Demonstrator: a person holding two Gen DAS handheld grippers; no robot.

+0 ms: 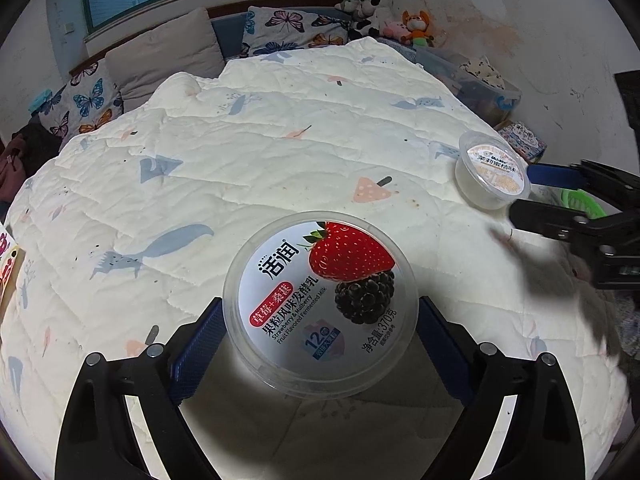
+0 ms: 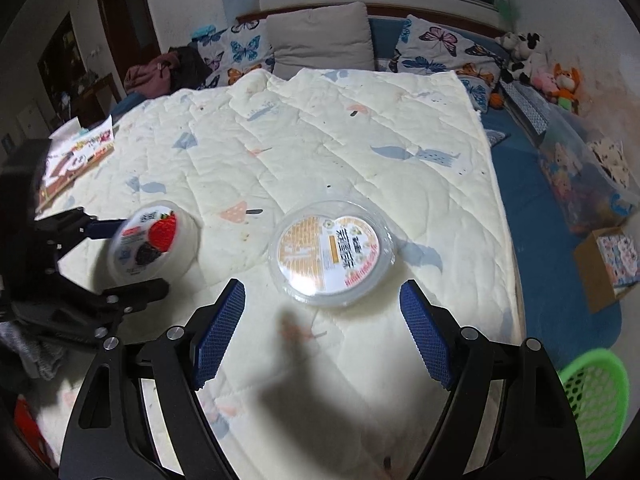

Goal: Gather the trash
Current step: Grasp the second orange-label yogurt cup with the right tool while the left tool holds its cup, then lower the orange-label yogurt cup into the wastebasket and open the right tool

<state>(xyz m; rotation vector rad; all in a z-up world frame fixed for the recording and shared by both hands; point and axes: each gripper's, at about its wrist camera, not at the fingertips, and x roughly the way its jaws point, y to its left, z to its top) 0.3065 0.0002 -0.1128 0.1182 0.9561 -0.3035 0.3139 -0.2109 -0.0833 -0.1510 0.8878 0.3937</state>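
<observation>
A clear tub with a strawberry and mulberry yogurt lid [image 1: 320, 300] sits between the blue pads of my left gripper [image 1: 320, 306], which is shut on its sides just above the cream quilt [image 1: 280, 140]. From the right wrist view that tub [image 2: 152, 240] looks tilted in the left gripper [image 2: 140, 256]. A second clear tub with an orange-and-white label [image 2: 332, 252] lies on the quilt. My right gripper [image 2: 322, 290] stands open right before it, its tips flanking the tub's near edge without touching. The left wrist view shows this tub [image 1: 492, 172] by the right gripper [image 1: 524, 196].
A green mesh basket [image 2: 596, 400] stands on the floor off the bed's right corner. A cardboard box [image 2: 604, 268] and a clear storage bin [image 2: 580, 176] line the right side. A printed snack package [image 2: 76, 156] lies at the quilt's left edge. Pillows and plush toys fill the far end.
</observation>
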